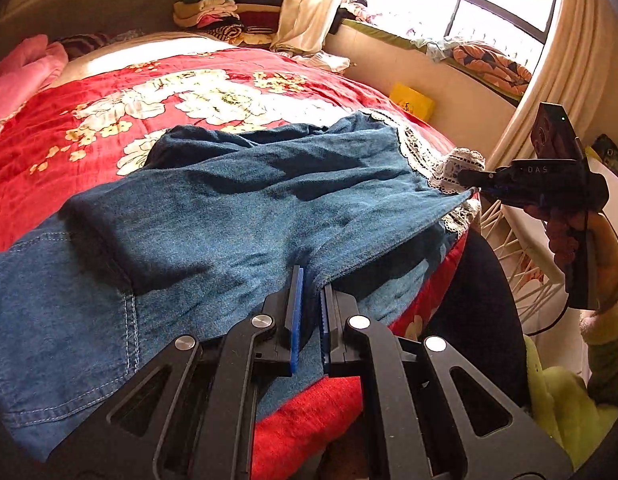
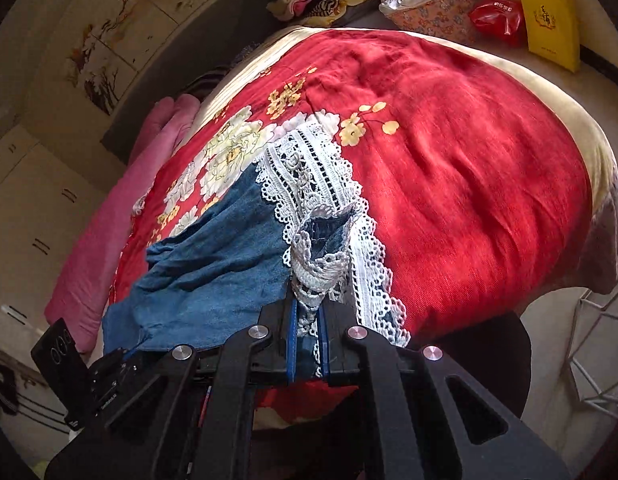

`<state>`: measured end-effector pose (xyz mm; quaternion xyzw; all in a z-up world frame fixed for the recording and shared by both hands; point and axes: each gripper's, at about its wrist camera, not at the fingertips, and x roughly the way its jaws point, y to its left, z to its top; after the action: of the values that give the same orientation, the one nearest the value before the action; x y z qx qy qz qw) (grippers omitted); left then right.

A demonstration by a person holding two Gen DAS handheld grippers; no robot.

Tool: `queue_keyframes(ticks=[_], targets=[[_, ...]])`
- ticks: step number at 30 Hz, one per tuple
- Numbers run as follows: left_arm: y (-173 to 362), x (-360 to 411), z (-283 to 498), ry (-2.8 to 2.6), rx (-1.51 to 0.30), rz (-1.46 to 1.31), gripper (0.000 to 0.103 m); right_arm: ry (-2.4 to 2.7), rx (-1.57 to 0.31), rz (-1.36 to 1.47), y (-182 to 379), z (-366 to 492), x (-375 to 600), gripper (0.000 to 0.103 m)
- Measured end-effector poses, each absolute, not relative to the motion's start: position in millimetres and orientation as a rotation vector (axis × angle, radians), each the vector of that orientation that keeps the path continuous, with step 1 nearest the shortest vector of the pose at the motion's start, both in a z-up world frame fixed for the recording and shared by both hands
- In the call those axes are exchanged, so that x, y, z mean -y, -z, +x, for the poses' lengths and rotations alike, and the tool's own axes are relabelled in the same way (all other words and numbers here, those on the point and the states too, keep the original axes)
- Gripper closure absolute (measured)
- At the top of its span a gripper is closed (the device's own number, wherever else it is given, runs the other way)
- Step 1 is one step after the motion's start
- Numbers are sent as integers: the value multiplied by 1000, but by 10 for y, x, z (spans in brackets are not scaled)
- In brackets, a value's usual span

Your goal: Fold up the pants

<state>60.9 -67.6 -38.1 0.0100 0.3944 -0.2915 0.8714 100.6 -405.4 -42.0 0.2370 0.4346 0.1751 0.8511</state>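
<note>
Blue denim pants (image 1: 237, 200) with white lace hems (image 1: 457, 164) lie across a red floral bedspread (image 1: 109, 128), one leg folded over the other. At the near edge, my left gripper (image 1: 311, 280) is shut on a fold of the denim. My right gripper (image 1: 475, 184), held by a hand at the right, pinches the lace hem end. In the right wrist view the right gripper (image 2: 307, 302) is shut on the bunched lace hem (image 2: 309, 176), with the denim (image 2: 213, 272) stretching left toward the left gripper (image 2: 117, 360).
A pink blanket (image 1: 25, 72) lies at the bed's left side. Stacked folded clothes (image 1: 221, 8) sit beyond the bed, near a yellow bag (image 1: 411, 102) on the floor. A white wire frame (image 1: 521, 256) stands by the bed's right corner.
</note>
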Motion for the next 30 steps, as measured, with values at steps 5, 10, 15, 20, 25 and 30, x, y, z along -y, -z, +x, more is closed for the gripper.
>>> queue_keyframes(ticks=[5, 10, 15, 20, 25, 30], targets=[[426, 711, 539, 599, -823, 86, 98, -353, -937, 494, 467, 974, 4083, 85], [434, 685, 541, 587, -823, 95, 98, -318, -930, 499, 514, 978, 4201, 73], [463, 714, 475, 605, -841, 123, 100, -321, -928, 430, 505, 910, 4218, 88], [507, 759, 361, 624, -851, 171, 100, -291, -940, 401, 566, 937, 4269, 88], [544, 795, 322, 620, -855, 217, 100, -278, -969, 325, 647, 955, 4180, 88], [597, 802, 316, 620, -877, 232, 100, -289, -964, 341, 558, 942, 4244, 79]])
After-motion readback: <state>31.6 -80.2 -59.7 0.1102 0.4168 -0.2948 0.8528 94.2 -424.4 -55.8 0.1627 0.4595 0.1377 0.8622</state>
